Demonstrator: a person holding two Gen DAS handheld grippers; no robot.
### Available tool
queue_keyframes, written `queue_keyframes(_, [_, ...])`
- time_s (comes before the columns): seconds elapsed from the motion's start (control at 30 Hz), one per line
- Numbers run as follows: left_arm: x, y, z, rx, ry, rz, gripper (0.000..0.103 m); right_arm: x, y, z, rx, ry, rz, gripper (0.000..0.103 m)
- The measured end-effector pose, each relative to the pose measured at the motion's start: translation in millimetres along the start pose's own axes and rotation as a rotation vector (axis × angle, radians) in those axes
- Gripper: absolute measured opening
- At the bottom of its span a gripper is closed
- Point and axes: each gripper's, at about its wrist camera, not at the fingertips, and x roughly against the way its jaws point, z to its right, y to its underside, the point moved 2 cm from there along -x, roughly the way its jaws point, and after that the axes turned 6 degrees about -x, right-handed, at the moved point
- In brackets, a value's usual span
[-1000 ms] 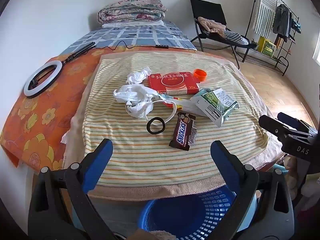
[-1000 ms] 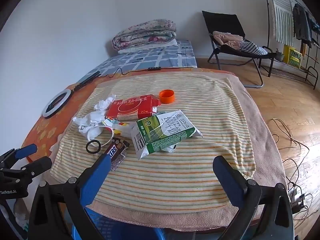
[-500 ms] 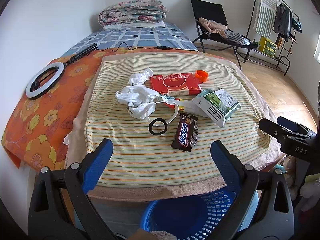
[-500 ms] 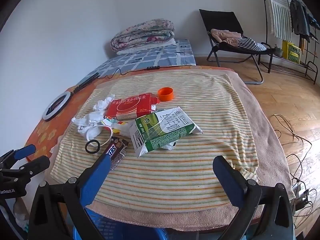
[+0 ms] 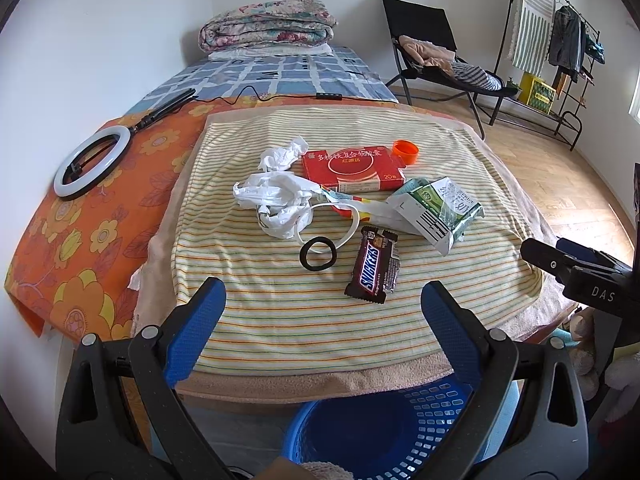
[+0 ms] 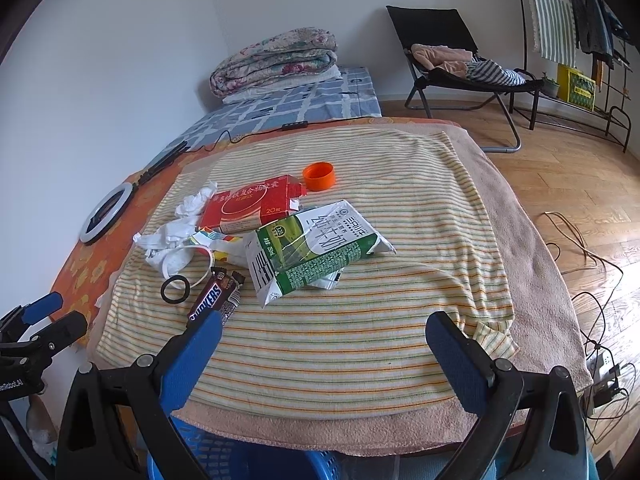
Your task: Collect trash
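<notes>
Currently both tongs hang wide apart and hold nothing, at the near edge of the tabletop point(image 5: 320, 320) under its striped cloth. Ahead of the left tongs point(image 5: 322, 306), closest to them, lies a chocolate bar wrapper point(image 5: 373, 265), with a black hair tie point(image 5: 318, 255) just beside it toward the left finger. Farther ahead sits a crumpled white plastic bag point(image 5: 276, 200), a white tissue point(image 5: 282, 156) beyond it, and a red box point(image 5: 352, 168) in the middle of the pile; an orange cap point(image 5: 406, 151) rests at the box's far right corner. A flattened green and white milk carton point(image 5: 438, 210) lies ahead and to the right of the left tongs, near the wrapper. Below the left tongs, under the tabletop's edge, stands a blue basket point(image 5: 384, 436). From the right tongs point(image 6: 323, 334), the milk carton point(image 6: 316, 252) is straight ahead, and the wrapper point(image 6: 216, 298) sits just past the left finger. The left tongs show at the far left of the right view.
</notes>
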Motion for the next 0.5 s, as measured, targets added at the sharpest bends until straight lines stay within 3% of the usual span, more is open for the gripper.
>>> queue_keyframes(0.5, [-0.2,0.4,1.0,-0.002,-0.003,0.000,0.100,-2.3,0.2,1.2,-0.005,0.007,-0.020,0.103])
